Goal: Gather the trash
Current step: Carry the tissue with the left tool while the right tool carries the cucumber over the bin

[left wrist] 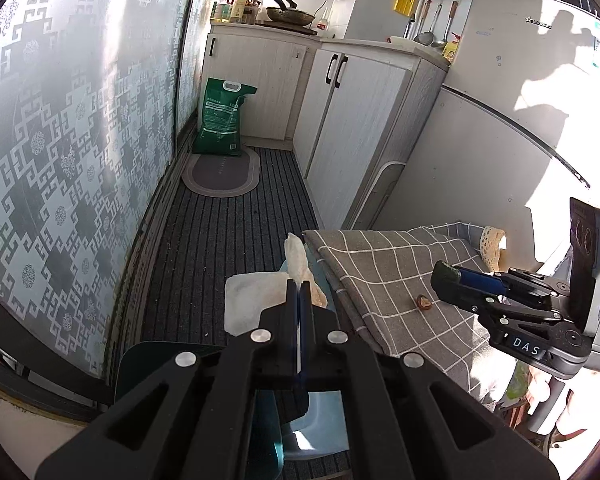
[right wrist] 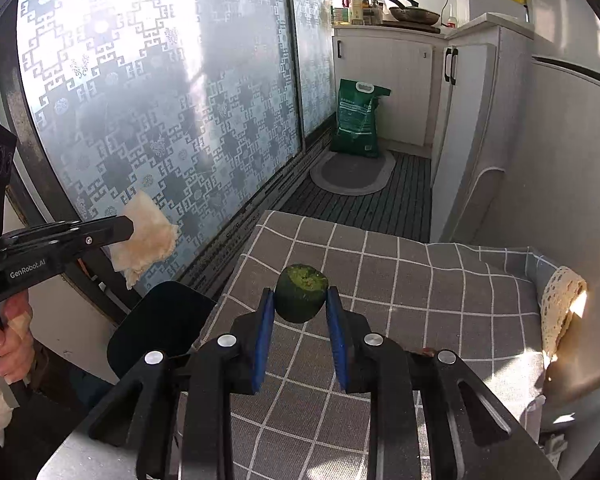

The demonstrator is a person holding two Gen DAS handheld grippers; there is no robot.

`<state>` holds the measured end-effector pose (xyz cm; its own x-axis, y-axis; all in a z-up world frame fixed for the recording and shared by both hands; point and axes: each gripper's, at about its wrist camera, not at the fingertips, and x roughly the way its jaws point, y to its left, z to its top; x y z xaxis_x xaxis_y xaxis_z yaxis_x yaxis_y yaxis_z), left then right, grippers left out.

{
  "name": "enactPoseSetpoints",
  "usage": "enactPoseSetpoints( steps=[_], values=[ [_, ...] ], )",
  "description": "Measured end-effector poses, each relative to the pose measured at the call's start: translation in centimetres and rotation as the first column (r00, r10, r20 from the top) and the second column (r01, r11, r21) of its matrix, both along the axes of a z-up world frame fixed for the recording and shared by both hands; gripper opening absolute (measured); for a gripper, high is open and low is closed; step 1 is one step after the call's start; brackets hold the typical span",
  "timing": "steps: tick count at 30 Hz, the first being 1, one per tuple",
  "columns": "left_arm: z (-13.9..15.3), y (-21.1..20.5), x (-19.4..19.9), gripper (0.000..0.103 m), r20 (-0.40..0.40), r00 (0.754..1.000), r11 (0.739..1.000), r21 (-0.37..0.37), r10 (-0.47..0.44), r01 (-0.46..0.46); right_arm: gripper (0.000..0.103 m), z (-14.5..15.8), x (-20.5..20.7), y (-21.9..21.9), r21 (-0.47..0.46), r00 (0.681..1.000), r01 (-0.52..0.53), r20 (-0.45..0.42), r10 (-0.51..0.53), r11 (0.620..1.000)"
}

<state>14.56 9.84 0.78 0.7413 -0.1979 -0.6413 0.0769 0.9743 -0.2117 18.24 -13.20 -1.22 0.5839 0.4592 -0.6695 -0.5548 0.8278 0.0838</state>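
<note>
We're in a narrow sunlit kitchen: patterned frosted sliding door (right wrist: 148, 112) along one side, white cabinets (left wrist: 340, 120) on the other, dark ribbed floor mat (left wrist: 228, 232) running between them. Up at twelve o'clock in the left wrist view, a green sack (left wrist: 220, 120) stands on an oval rug (left wrist: 222, 172) by the door.

Closer in sits the bench (right wrist: 380, 280), draped in a grey checked cloth. A lacy cream cloth (right wrist: 560, 304) hangs at its three o'clock edge.

Now the trash. The left gripper (left wrist: 299, 288) has its jaws pressed together on a crumpled, stained paper napkin (right wrist: 148, 236), held in the air off the bench's nine o'clock side, in front of the door. A hand (right wrist: 8, 344) grips its handle.

The right gripper (right wrist: 300, 304) has its jaws pinching a dark green fruit stub (right wrist: 302, 292), cut face upward, lifted above the checked cloth.

Smallest of all: a little brown scrap (left wrist: 423, 302) lies on the cloth, at four o'clock in the left wrist view, just beside the right gripper's tips.
</note>
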Motion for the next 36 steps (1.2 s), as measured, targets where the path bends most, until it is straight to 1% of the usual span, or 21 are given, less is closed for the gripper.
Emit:
enactPoseSetpoints(
  steps=[6,9,18,24,29,36],
  values=[
    [-1.3,2.4,-0.8,0.002,-0.039,0.999,1.000,0.021,0.020,-0.019,0.026,0.3,-0.6,3.4,-0.004,0.998,-0.060,-0.002,0.060,0.998],
    [-2.3,3.4,-1.1,0.002,-0.065,0.998,0.999,0.043,0.025,-0.023,0.026,0.4,-1.1,4.9,-0.001,0.996,-0.084,-0.005,0.084,0.996],
    [-6.2,5.8,-2.1,0.002,-0.160,0.986,0.996,0.083,0.037,-0.023,0.026,1.1,-2.3,9.3,0.007,0.988,-0.153,-0.006,0.153,0.988],
    [-8.6,6.9,-2.8,0.002,-0.217,0.976,0.993,0.115,0.036,-0.011,0.026,0.9,-2.8,11.7,0.001,0.982,-0.190,-0.014,0.190,0.982],
    [-10.7,7.8,-3.2,0.002,-0.273,0.961,0.991,0.131,0.035,0.001,0.026,0.3,-3.0,13.5,-0.012,0.977,-0.210,-0.034,0.210,0.978],
    [-14.3,8.8,-3.7,0.002,-0.384,0.923,0.989,0.141,0.023,0.034,0.026,-0.6,-3.4,16.1,-0.036,0.968,-0.244,-0.067,0.241,0.969]
  ],
)
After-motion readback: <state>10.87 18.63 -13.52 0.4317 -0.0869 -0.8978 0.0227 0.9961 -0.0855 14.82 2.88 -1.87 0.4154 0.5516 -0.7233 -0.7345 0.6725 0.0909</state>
